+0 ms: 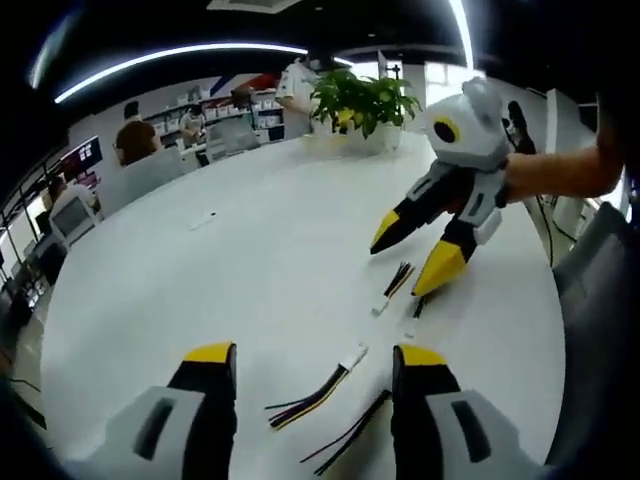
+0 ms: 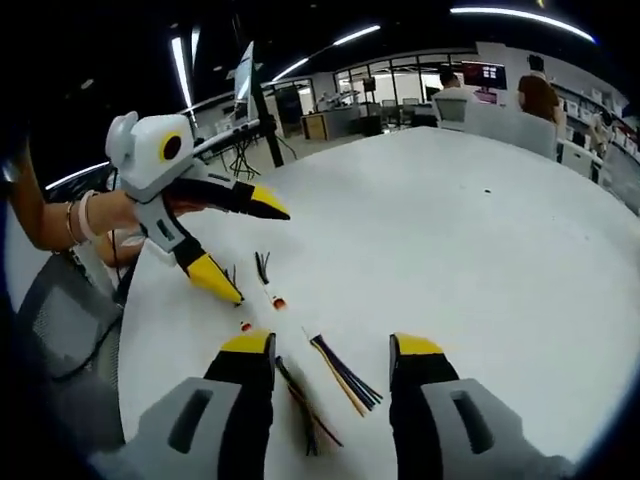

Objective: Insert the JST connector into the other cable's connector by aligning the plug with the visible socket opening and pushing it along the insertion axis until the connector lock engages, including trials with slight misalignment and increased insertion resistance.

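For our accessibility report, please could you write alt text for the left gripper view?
Open left gripper hovers over a white table, with a multicoloured cable lying between its fingers. Beyond, the open right gripper reaches toward another cable; a potted plant stands at the far edge.

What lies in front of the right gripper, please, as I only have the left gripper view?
Observer: A multicoloured wire bundle lies on the white table between the open jaws of the right gripper.
Operator: Is anything near my left gripper?
Observer: Two small connectors with red marks lie by the lower jaw tip of the left gripper.
Operator: What is behind it?
Observer: The hand holding it has bracelets at the wrist.
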`<state>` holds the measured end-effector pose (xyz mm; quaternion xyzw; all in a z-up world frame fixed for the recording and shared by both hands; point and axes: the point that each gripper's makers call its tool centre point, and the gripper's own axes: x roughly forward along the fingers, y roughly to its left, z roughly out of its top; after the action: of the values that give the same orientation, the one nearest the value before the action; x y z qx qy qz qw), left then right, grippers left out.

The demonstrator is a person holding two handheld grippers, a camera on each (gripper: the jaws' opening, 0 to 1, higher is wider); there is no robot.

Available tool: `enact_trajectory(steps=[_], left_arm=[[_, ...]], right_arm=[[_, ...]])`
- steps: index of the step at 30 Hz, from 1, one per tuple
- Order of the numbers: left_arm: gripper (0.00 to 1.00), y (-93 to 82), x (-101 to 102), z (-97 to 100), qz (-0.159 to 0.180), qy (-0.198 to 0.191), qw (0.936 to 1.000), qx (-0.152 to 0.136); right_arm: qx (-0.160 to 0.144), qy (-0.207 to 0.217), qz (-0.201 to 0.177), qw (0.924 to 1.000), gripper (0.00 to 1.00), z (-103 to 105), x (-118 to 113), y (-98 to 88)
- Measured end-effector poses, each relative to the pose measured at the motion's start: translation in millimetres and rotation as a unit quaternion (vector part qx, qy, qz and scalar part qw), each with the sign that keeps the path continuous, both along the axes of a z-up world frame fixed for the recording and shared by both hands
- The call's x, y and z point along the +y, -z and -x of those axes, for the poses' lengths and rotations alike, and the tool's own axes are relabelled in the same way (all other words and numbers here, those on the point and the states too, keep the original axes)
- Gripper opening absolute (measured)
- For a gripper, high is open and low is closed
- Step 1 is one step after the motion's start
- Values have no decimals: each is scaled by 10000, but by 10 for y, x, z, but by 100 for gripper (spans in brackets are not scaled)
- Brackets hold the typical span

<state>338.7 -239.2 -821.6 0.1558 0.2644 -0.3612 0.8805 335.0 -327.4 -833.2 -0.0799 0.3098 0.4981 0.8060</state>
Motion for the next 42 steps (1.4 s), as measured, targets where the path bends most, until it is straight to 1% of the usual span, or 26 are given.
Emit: enact_trajectory(steps=[2,3,4,8,10,13,14,15,16,19,23,26,29,33,36,40,42], left_arm=[[55,8,-9,-5,25,13,10000,7],[55,16,-11,-7,6,27,10000,5],[54,19,-15,-6,-14,70,10000,-17],[48,42,-38,8,-15,191,9998,-11],[47,70,-36,12,-106,257,9996,-20],[43,78,-53,23,-118,349,9993,-33],[42,80,-68,29,-91,387,9992,-30],[41,82,-75,32,-76,400,9992,-27],[40,89,-87,39,-65,432,9990,-17],[39,106,-119,49,-23,511,9987,1],[35,123,-154,68,13,646,9979,1],[28,123,-184,90,63,784,9969,-1],[25,142,-186,99,52,837,9965,26],[23,165,-193,120,30,938,9956,67],[22,174,-202,135,21,1018,9948,68],[20,180,-207,143,46,1068,9942,96],[17,188,-205,154,10,1159,9932,82]], right_arm=[[-51,-49,32,10000,36,-5,10,8],[-254,-115,73,9996,32,-32,16,-10],[-334,-169,67,9993,29,-36,29,-22],[-238,-228,-48,9994,28,-38,51,-18],[-240,-293,-73,9993,26,-41,62,-11],[-318,-513,-48,9982,24,-18,81,3],[-354,-650,-27,9972,23,-4,86,30],[-351,-648,-31,9973,21,-5,86,40],[-417,-737,-74,9964,19,-7,102,35],[-482,-863,-147,9950,15,-8,122,18],[-649,-1103,-188,9916,14,2,167,11],[-650,-1274,-197,9895,14,46,182,26],[-734,-1497,-62,9860,13,94,169,75],[-725,-1513,-34,9858,6,94,159,95],[-681,-1534,-85,9858,8,106,163,88],[-688,-1632,-51,9842,7,133,162,102],[-701,-1680,-22,9833,7,146,163,114]])
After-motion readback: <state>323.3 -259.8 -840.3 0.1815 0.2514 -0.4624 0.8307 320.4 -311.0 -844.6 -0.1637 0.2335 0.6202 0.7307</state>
